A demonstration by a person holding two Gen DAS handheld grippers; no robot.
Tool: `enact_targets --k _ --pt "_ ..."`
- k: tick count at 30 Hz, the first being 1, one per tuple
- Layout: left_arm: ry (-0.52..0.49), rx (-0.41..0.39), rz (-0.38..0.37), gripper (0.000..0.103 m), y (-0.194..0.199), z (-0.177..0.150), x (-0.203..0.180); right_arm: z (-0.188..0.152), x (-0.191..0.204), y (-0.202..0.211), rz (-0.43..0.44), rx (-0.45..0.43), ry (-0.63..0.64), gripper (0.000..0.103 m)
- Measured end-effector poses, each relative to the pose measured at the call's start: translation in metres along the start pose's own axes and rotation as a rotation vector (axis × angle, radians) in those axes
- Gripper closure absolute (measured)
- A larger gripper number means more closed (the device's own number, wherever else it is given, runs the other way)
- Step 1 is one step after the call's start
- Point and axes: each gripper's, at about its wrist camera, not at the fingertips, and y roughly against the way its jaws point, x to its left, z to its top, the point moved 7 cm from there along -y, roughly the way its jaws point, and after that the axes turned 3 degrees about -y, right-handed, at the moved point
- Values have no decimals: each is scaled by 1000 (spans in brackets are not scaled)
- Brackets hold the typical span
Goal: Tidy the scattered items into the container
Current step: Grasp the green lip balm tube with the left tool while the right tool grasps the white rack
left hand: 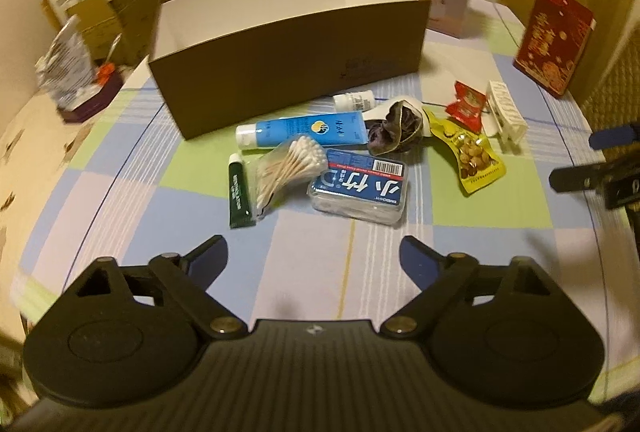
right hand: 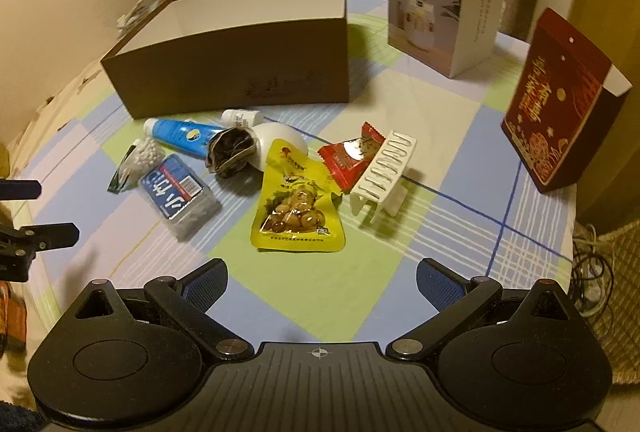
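Checked pastel tablecloth (left hand: 168,192) carries an open brown cardboard box (left hand: 288,72), with a blue tube (left hand: 304,130) and yellow snack pouch (right hand: 298,206) lying before it; left gripper (left hand: 314,252) and right gripper (right hand: 320,278) both hover spread, empty.

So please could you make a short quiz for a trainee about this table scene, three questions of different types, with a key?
1. True or false: the brown box already holds the blue tube.
2. Multiple choice: in the right wrist view, what lies nearest in front of the right gripper? A) the yellow snack pouch B) the white hair clip C) the cotton swabs
3. Fill in: both grippers, including the left gripper, have their jaws ____.

Key
1. False; the tube lies on the tablecloth in front of the box.
2. A
3. open, holding nothing.
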Motion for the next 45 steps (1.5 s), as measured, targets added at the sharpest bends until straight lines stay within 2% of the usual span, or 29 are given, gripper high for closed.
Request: enact_targets --k 6,8,10,12,14,18,22,26,29,31,36,40,45 --pt "-77 10 -20 24 -16 5 20 -3 -6 -3 -33 -2 -77 0" --pt "-40 21 -1 26 -23 7 30 -4 -9 -7 -41 6 -112 0" --pt "-1 30 2 32 -30 9 43 -4 -12 -12 -55 13 -141 0" --pt "44 43 -3 43 -40 11 55 -4 -14 -16 -66 17 -167 0" --pt "83 56 -4 45 -49 13 66 -2 -16 -21 -72 18 -190 0" --pt "135 74 -11 65 -66 19 83 3 -21 -29 -85 20 -226 0" --pt "180 102 -23 65 -84 23 96 12 -28 -35 -83 11 -260 0" --pt "222 124 -40 73 -100 25 103 24 -35 -36 -78 -24 -287 0" --pt "247 135 -60 75 -110 27 105 31 -39 -36 -77 -37 -296 0" --pt "244 140 -54 75 -116 28 105 35 -41 -36 -79 -44 -296 0" --pt "244 149 -57 88 -129 28 108 40 -43 -38 -73 -54 -296 0" --pt "208 145 -40 89 -129 26 109 42 -43 -41 -63 -53 -282 0" --pt "186 188 -14 86 -122 16 111 44 -44 -44 -56 -49 -275 0"
